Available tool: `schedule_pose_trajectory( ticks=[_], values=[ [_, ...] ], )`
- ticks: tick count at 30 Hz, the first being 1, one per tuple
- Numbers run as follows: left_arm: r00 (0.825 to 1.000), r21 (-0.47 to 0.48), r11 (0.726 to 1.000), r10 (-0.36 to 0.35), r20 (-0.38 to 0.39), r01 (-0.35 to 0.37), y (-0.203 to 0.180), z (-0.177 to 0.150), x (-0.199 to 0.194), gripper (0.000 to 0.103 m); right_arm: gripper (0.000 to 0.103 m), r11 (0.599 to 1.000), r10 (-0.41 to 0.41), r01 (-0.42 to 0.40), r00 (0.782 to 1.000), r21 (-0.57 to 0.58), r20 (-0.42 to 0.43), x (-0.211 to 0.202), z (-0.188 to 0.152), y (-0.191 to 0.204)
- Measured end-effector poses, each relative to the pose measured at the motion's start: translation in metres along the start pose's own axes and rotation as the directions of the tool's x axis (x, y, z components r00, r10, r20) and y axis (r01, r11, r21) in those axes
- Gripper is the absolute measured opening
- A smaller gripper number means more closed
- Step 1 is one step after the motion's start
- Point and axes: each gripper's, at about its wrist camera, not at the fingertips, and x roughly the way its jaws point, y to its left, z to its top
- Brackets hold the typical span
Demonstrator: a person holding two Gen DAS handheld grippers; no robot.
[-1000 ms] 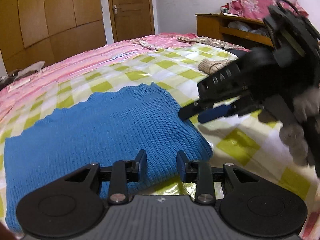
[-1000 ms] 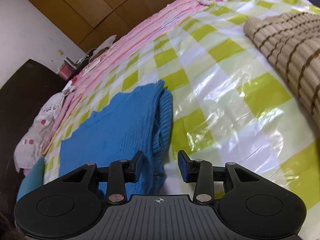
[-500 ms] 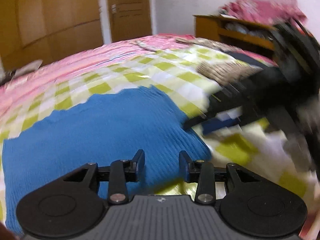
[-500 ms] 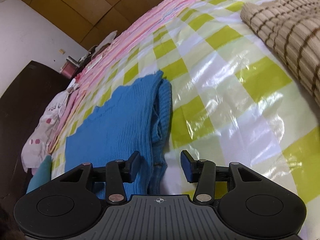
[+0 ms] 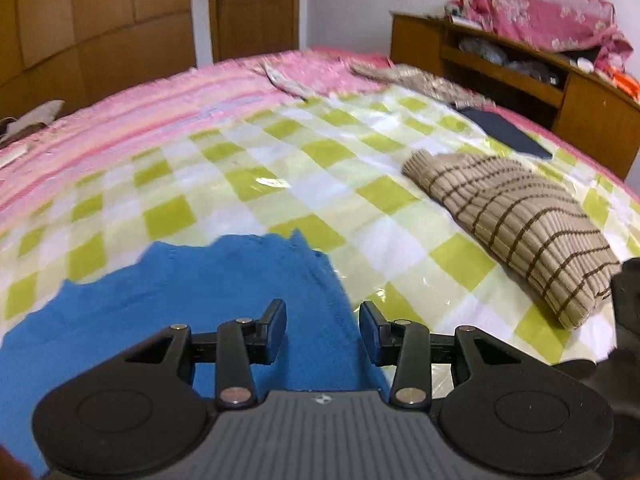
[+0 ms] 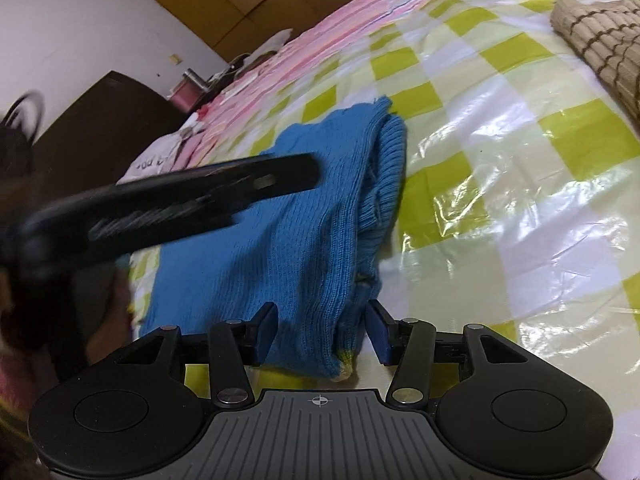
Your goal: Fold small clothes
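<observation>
No text, label or number can be read anywhere on the bed.

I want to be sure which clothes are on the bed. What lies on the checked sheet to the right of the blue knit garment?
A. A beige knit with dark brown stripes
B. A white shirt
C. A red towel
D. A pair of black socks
A: in the left wrist view the beige knit with dark brown stripes lies on the checked sheet, apart from the blue knit garment.
</observation>
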Motion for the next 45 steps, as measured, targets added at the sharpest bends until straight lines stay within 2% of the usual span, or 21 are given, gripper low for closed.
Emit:
schedule_pose_trajectory(
  ticks=[4,8,17,21,25,29,31,33,36,45],
  values=[
    [0.997,0.023,1.000,0.012,-0.074,-0.010,-0.012,0.010,0.026,0.046,0.049,1.000,0.019,-0.019,1.000,-0.002,0.003,-0.002,-0.002,-0.002],
    [0.992,0.046,0.998,0.056,-0.114,-0.051,-0.022,0.008,0.046,0.048,0.048,1.000,0.018,-0.018,1.000,-0.019,0.001,-0.001,-0.002,0.001],
    [0.978,0.128,0.980,0.166,-0.129,-0.150,-0.037,0.010,0.061,0.048,0.047,1.000,0.014,-0.013,1.000,-0.023,0.011,-0.001,-0.004,0.002],
    [0.977,0.156,0.975,0.177,-0.119,-0.157,-0.043,0.010,0.061,0.048,0.046,1.000,0.008,-0.008,1.000,-0.019,0.015,-0.002,-0.006,0.003],
    [0.975,0.169,0.972,0.187,-0.123,-0.165,-0.045,0.011,0.064,0.048,0.042,1.000,0.002,-0.002,1.000,-0.016,0.018,-0.003,-0.006,0.003],
    [0.970,0.212,0.962,0.202,-0.137,-0.170,-0.048,0.011,0.068,0.049,0.032,1.000,-0.007,0.007,1.000,-0.014,0.018,-0.003,-0.006,0.005],
    [0.967,0.225,0.958,0.214,-0.135,-0.180,-0.050,0.011,0.068,0.045,0.029,1.000,-0.014,0.014,1.000,-0.013,0.017,-0.003,-0.006,0.006],
    [0.962,0.241,0.949,0.240,-0.129,-0.204,-0.050,0.010,0.068,0.035,0.026,1.000,-0.018,0.018,1.000,-0.007,0.016,-0.001,-0.004,0.004],
    [0.960,0.231,0.949,0.247,-0.128,-0.214,-0.047,0.010,0.066,0.028,0.021,1.000,-0.025,0.025,1.000,-0.006,0.015,-0.001,-0.004,0.005],
    [0.962,0.179,0.958,0.245,-0.118,-0.222,-0.038,0.013,0.054,0.022,0.015,0.999,-0.049,0.049,0.999,-0.022,0.017,-0.003,-0.004,0.011]
  ],
)
